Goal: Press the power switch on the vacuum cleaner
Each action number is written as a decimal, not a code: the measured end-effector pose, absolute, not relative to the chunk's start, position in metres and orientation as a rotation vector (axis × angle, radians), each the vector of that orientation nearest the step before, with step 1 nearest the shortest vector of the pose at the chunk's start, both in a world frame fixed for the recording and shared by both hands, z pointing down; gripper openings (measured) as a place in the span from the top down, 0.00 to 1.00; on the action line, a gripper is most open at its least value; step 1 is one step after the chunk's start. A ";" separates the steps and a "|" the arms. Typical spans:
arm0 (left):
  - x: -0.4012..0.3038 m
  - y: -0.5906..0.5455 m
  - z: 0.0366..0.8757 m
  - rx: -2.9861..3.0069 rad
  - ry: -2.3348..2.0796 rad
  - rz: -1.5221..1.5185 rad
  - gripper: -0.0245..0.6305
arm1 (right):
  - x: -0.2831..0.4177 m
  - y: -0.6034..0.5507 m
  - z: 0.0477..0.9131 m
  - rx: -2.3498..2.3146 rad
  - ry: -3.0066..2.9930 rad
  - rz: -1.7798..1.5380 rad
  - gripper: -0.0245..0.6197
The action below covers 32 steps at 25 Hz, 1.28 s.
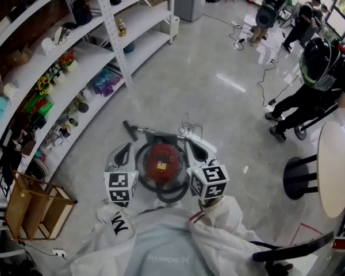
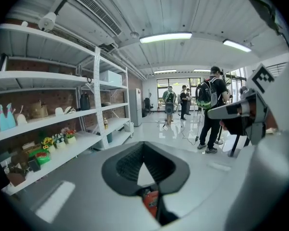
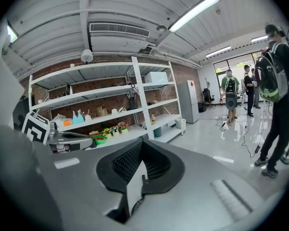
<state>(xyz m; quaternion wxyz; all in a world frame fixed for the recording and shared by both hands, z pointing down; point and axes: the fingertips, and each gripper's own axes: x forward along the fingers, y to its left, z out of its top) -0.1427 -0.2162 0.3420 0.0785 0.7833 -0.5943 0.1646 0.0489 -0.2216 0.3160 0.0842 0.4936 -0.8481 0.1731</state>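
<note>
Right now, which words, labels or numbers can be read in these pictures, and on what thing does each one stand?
"Academy", upside down, faint, so not certain: on the person's white garment.
Bold black letters, perhaps "NM": on that garment's shoulder.
Label on the red vacuum cleaner: too small to read.
Shelf goods: no print readable.

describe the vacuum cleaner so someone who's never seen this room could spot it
From the long white shelving on the left, come out onto the grey floor. The vacuum cleaner sits there between the left gripper and the right gripper. Its round red body, ringed by black hose, sets it apart from the white grippers and the grey floor.
</note>
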 end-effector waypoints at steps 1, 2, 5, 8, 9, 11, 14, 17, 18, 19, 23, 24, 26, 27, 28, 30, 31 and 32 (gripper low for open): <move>-0.144 -0.217 0.335 2.353 -1.791 0.482 0.96 | 0.049 -0.222 0.313 1.475 -2.537 0.509 0.96; -0.145 -0.218 0.329 2.359 -1.802 0.471 0.96 | 0.049 -0.223 0.309 1.476 -2.543 0.499 0.96; -0.146 -0.222 0.315 2.372 -1.830 0.442 0.96 | 0.050 -0.224 0.298 1.480 -2.563 0.474 0.96; -0.144 -0.223 0.305 2.382 -1.844 0.424 0.96 | 0.054 -0.226 0.290 1.493 -2.577 0.461 0.96; -0.143 -0.223 0.303 2.384 -1.847 0.421 0.96 | 0.055 -0.227 0.288 1.497 -2.580 0.460 0.96; -0.141 -0.222 0.301 2.385 -1.853 0.423 0.96 | 0.057 -0.226 0.286 1.498 -2.584 0.461 0.96; -0.138 -0.217 0.301 2.376 -1.864 0.431 0.96 | 0.062 -0.222 0.288 1.489 -2.589 0.468 0.96; -0.131 -0.207 0.301 2.373 -1.871 0.441 0.96 | 0.068 -0.217 0.293 1.475 -2.592 0.487 0.96; -0.128 -0.203 0.301 2.373 -1.873 0.448 0.96 | 0.070 -0.215 0.295 1.469 -2.593 0.494 0.96; -0.126 -0.199 0.301 2.373 -1.876 0.455 0.96 | 0.071 -0.214 0.297 1.464 -2.595 0.501 0.96; -0.124 -0.183 0.303 2.359 -1.897 0.477 0.96 | 0.074 -0.212 0.304 1.455 -2.607 0.513 0.96; -0.126 -0.181 0.304 2.350 -1.904 0.480 0.96 | 0.074 -0.212 0.305 1.452 -2.611 0.517 0.96; -0.129 -0.176 0.305 2.331 -1.917 0.483 0.96 | 0.071 -0.211 0.305 1.437 -2.620 0.524 0.96; -0.130 -0.173 0.305 2.323 -1.922 0.483 0.96 | 0.069 -0.209 0.304 1.428 -2.624 0.522 0.96; -0.131 -0.172 0.304 2.320 -1.927 0.480 0.96 | 0.068 -0.208 0.303 1.419 -2.629 0.516 0.96; -0.131 -0.171 0.302 2.323 -1.934 0.472 0.96 | 0.066 -0.207 0.299 1.409 -2.639 0.496 0.96; -0.131 -0.170 0.300 2.325 -1.937 0.469 0.96 | 0.066 -0.206 0.297 1.410 -2.643 0.486 0.96; -0.131 -0.169 0.299 2.326 -1.940 0.464 0.96 | 0.065 -0.205 0.295 1.416 -2.646 0.477 0.96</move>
